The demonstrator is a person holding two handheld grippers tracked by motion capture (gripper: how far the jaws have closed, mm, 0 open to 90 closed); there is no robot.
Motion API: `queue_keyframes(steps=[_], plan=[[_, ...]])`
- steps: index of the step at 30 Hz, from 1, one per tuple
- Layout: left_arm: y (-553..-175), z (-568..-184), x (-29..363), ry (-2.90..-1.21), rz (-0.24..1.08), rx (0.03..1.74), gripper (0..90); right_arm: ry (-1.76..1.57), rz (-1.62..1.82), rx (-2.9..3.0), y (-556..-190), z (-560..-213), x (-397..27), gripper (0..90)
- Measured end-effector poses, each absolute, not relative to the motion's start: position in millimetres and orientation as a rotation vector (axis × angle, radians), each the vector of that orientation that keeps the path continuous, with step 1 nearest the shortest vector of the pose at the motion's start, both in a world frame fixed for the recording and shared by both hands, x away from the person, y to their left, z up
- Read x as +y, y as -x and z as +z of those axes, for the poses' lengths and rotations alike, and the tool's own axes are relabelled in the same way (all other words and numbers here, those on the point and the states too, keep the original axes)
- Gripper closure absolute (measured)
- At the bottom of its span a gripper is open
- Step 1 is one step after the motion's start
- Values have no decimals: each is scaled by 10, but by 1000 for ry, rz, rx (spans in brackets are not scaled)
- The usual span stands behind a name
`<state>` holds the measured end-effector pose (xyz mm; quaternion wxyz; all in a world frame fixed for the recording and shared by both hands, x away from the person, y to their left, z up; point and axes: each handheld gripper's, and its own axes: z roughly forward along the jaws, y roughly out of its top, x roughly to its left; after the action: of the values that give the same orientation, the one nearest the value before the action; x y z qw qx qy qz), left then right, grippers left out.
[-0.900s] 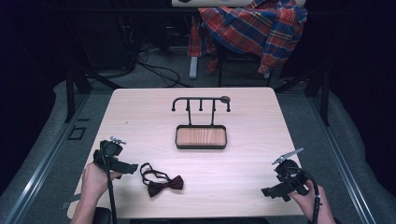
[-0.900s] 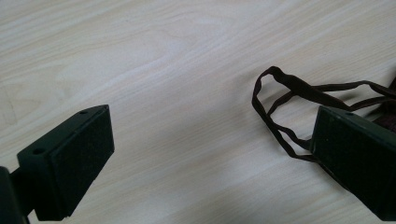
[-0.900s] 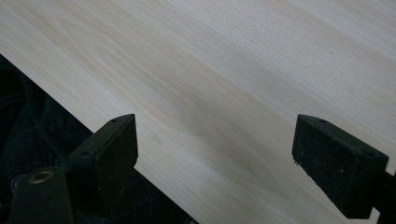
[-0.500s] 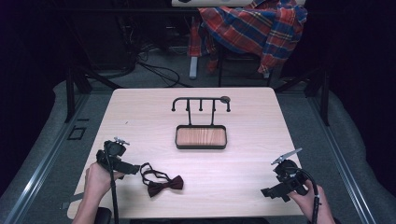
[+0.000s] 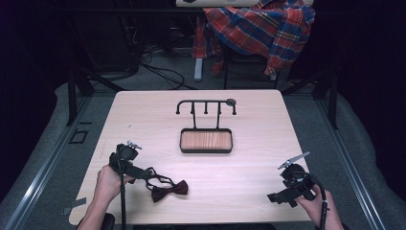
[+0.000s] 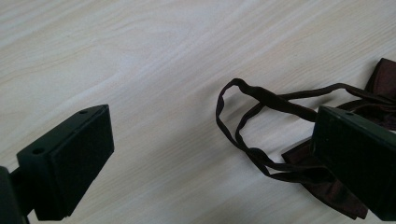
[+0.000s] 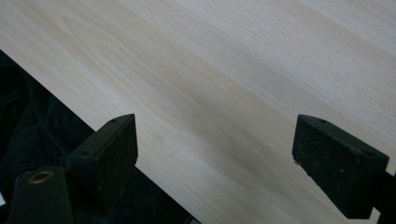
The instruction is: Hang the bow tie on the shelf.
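Left gripper (image 6: 212,154) advanced; bow tie (image 6: 327,186) under one jaw.

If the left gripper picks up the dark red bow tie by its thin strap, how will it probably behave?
The dark red fabric bow tie is probably floppy: its thin strap lies in loose, uneven loops on the pale wooden table. It looks light, so it should lift easily. Held by the strap alone, the bow would likely dangle and swing below the open left gripper.
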<state>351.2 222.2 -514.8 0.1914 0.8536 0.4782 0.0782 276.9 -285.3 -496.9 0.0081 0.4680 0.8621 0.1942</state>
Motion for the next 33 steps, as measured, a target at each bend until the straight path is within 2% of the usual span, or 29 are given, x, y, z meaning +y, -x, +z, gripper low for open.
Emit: queue_keyframes(steps=[2,5,8,9,10,11,12,14,33], plan=[[-3518,-5160,2219,-2401,202,1337,11,-1472,619,2695,-2770,-4971,-2853,140],[-3522,-5194,2202,-2428,179,1324,95,-1467,591,2703,-2771,-4965,-2849,140],[-3541,-5228,2169,-2452,151,1308,135,-1460,593,2710,-2772,-4965,-2855,140],[-3546,-5235,2159,-2459,146,1302,198,-1473,619,2695,-2769,-4972,-2855,141],[-3544,-5243,2142,-2464,149,1305,198,-1473,619,2695,-2769,-4972,-2855,141],[-3547,-5251,2130,-2477,145,1295,243,-1475,619,2695,-2770,-4973,-2855,141],[-3540,-5276,2101,-2497,144,1284,333,-1475,621,2690,-2770,-4981,-2848,141],[-3539,-5296,2079,-2514,138,1276,394,-1467,583,2704,-2770,-4965,-2848,141],[-3533,-5406,1930,-2659,81,1232,702,-1466,597,2712,-2769,-4972,-2839,142]])
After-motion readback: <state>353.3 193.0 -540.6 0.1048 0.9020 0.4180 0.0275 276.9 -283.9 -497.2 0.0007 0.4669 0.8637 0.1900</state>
